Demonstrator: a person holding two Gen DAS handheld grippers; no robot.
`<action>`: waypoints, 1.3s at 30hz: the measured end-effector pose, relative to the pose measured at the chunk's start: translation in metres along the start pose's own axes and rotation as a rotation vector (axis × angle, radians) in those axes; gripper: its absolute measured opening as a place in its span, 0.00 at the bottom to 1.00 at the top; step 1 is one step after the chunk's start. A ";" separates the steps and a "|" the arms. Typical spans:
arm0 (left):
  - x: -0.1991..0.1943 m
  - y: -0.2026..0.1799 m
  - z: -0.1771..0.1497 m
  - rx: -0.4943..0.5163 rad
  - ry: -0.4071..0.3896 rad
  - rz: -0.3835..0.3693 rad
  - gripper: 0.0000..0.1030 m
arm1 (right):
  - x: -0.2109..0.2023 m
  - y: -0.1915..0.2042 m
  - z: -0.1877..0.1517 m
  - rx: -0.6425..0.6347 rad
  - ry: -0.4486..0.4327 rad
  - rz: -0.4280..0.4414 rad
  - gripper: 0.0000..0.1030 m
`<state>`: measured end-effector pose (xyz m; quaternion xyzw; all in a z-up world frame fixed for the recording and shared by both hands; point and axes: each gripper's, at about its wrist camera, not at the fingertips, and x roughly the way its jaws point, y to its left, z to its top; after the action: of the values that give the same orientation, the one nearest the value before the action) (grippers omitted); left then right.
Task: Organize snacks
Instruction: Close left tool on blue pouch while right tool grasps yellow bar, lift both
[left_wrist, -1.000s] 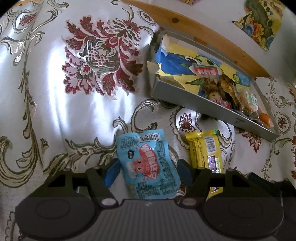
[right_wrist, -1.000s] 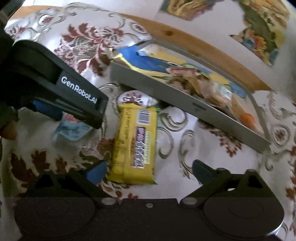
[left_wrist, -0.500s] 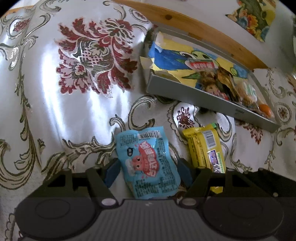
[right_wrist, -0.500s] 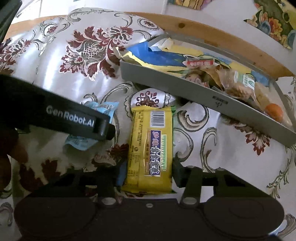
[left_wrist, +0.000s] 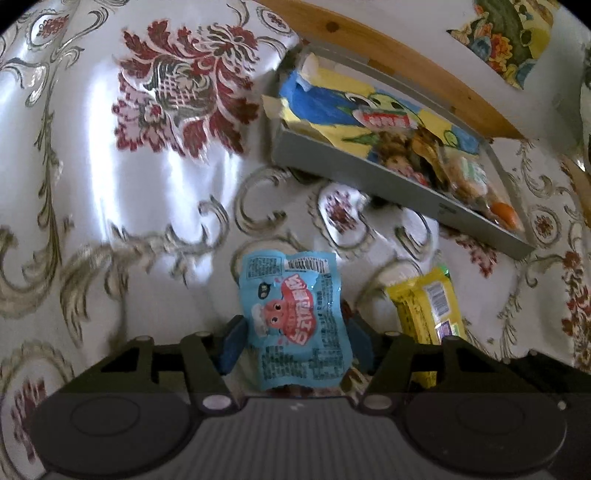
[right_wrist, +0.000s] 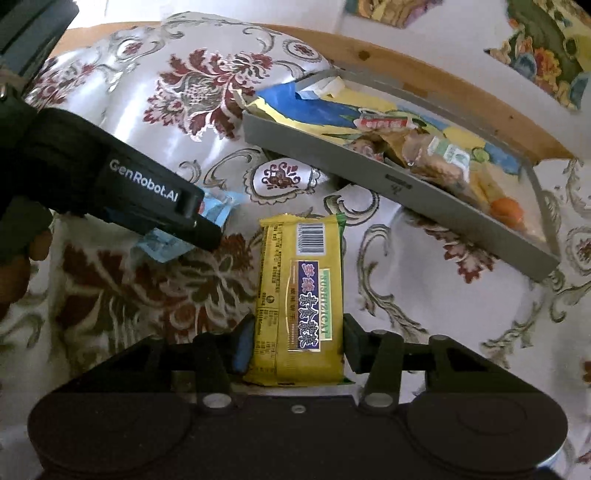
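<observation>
The left tool (left_wrist: 293, 339) had its two fingers closed in against the sides of a blue snack packet (left_wrist: 293, 317), which stood between the blue pads (left_wrist: 232, 345) with its printed face toward the camera and its top edge pointing away. From the right wrist view the same tool (right_wrist: 147, 195) appeared as a dark arm reaching in from the left, with a corner of the blue packet (right_wrist: 162, 245) showing beneath it.

The right tool (right_wrist: 297, 343) was drawn in on a yellow snack bar (right_wrist: 301, 295), its fingers pressed to the wrapper's long edges near the lower end; the barcode end pointed toward the tray. In the left wrist view that yellow bar (left_wrist: 428, 306) lay just to the right of the blue packet, apart from it.

Both snacks were over a worktop covered by a shiny white cloth (left_wrist: 110, 184) with red floral and gold scroll patterns. Whether either packet was lifted clear of the cloth could not be told.

Beyond them sat a shallow grey tray (right_wrist: 332, 147), set at an angle, lined with a blue-and-yellow printed sheet (left_wrist: 332, 103). Several wrapped snacks (right_wrist: 436, 155) were piled toward its right half, and a small orange item (right_wrist: 508, 208) lay near its right corner. A wooden edge (left_wrist: 406, 62) ran behind the tray.
</observation>
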<state>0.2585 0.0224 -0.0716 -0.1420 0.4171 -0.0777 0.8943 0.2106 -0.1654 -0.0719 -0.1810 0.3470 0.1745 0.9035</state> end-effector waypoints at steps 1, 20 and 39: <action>-0.003 -0.004 -0.004 0.016 -0.003 0.008 0.62 | -0.004 -0.001 -0.002 -0.014 -0.003 -0.003 0.49; -0.030 -0.041 -0.032 0.061 0.019 -0.012 0.58 | -0.058 -0.022 -0.017 -0.063 -0.058 -0.030 0.49; -0.047 -0.076 -0.036 0.055 -0.032 0.027 0.57 | -0.077 -0.050 -0.012 0.011 -0.124 -0.050 0.49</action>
<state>0.1997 -0.0442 -0.0355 -0.1130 0.4023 -0.0749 0.9054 0.1725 -0.2290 -0.0167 -0.1737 0.2867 0.1607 0.9283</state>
